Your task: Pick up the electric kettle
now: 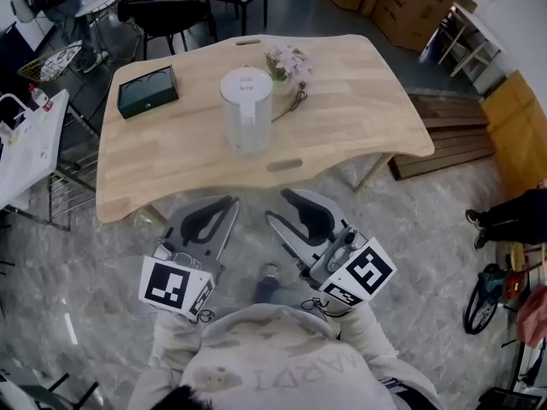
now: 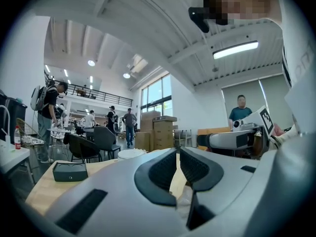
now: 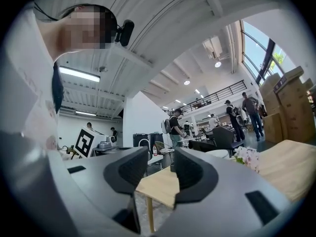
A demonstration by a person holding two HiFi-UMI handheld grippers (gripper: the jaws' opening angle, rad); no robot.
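I hold both grippers low in front of my body, off the near edge of the bench [image 1: 359, 101] and above the grey stone floor [image 1: 410, 229]. The electric kettle [image 1: 246, 109] stands upright near the middle of the bench, white and with its lid on, well apart from either pair of fingers. In the head view it lies ahead of me, roughly between the lines of my two grippers.

My left gripper [image 1: 227, 203] has its fingers drawn together, the tips all but touching, with only a thin slit of bench wood showing between them and nothing held. In the left gripper view [image 2: 178, 154] the rim of the kettle [image 2: 131, 153] peeks over the left finger, and a black box [image 2: 69, 171] sits farther left on the bench.

My right gripper [image 1: 278, 205] has its fingers clearly parted and empty. In the right gripper view [image 3: 162, 162] the gap frames the bench edge and a bench leg.

A small bunch of pale pink flowers [image 1: 289, 62] lies just behind the kettle on its right, and the black box [image 1: 147, 90] rests to the kettle's left.
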